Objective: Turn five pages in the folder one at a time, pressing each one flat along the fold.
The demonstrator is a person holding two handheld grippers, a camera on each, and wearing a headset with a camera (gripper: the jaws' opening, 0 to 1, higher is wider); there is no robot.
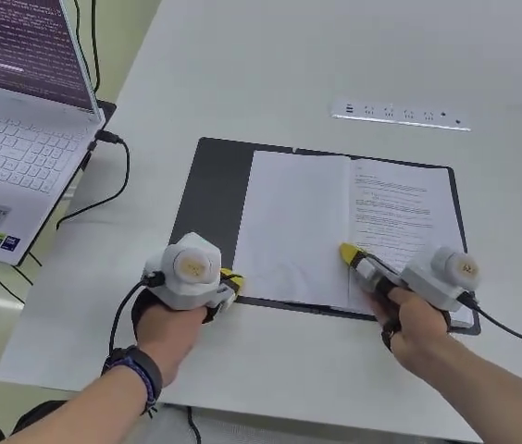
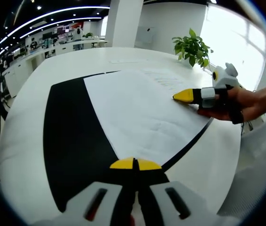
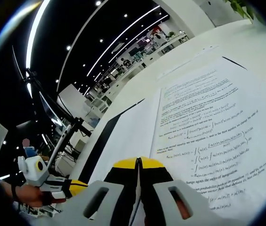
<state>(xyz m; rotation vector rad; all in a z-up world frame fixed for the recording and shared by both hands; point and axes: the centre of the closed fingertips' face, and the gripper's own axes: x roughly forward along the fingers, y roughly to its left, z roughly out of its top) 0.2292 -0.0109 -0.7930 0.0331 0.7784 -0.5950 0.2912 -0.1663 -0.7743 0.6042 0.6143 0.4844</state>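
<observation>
The black folder [image 1: 210, 190] lies open on the white table. A blank white page [image 1: 293, 222] is on its left, a printed page [image 1: 404, 213] on its right. My right gripper [image 1: 347, 251] is shut, its yellow tips low on the fold between the two pages [image 3: 137, 163]. My left gripper [image 1: 230, 277] is also shut and holds nothing. It sits at the folder's near edge, over the black cover [image 2: 71, 136] just short of the blank page's corner [image 2: 135, 164]. The right gripper [image 2: 187, 95] also appears in the left gripper view, lying on the blank page [image 2: 137, 108].
An open laptop [image 1: 16, 139] stands at the far left with a cable [image 1: 118, 176] running toward the folder. A white power strip [image 1: 400, 116] lies beyond the folder. The table's near edge is close behind both hands.
</observation>
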